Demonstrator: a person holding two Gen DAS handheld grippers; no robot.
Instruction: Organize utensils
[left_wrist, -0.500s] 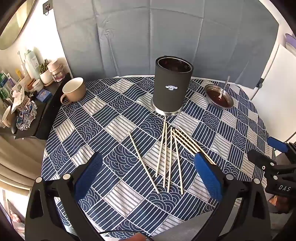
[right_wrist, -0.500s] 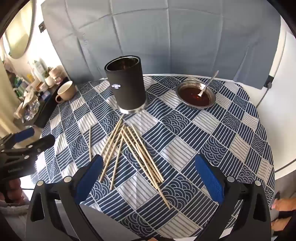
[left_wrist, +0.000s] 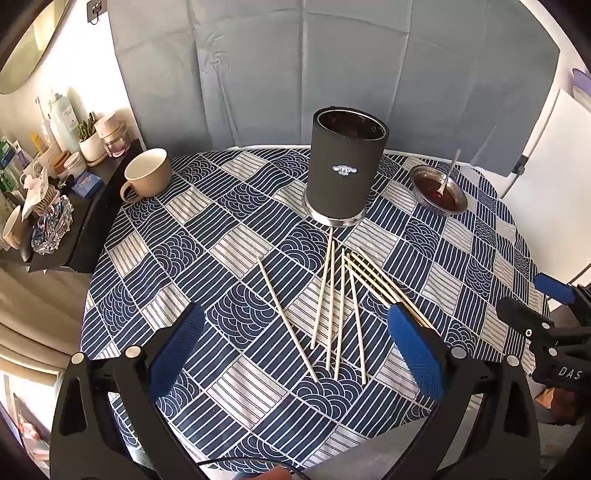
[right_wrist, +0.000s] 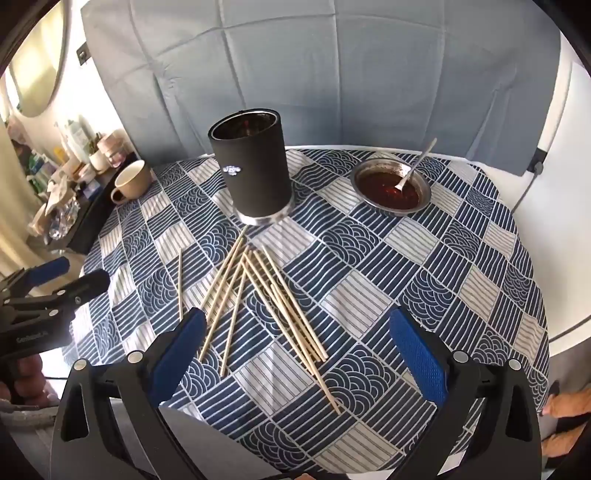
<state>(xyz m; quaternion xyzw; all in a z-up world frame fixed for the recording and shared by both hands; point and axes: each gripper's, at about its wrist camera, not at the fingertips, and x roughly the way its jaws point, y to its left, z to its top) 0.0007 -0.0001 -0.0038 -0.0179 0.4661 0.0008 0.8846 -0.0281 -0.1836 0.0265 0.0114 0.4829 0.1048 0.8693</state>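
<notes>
Several pale wooden chopsticks (left_wrist: 341, 302) lie loose on the patterned tablecloth, fanned out in front of a tall black cylindrical holder (left_wrist: 345, 173); they also show in the right wrist view (right_wrist: 266, 295), with the holder (right_wrist: 253, 173) behind them. My left gripper (left_wrist: 295, 347) is open and empty, above the near table edge, with the chopsticks between and beyond its fingers. My right gripper (right_wrist: 299, 347) is open and empty, also near the front edge, above the chopsticks' near ends. Each gripper shows at the other view's side.
A metal bowl of dark sauce with a spoon (left_wrist: 439, 188) stands right of the holder, also in the right wrist view (right_wrist: 391, 188). A beige mug (left_wrist: 147, 173) sits at the table's left edge. A cluttered side shelf (left_wrist: 44, 184) stands left of the table.
</notes>
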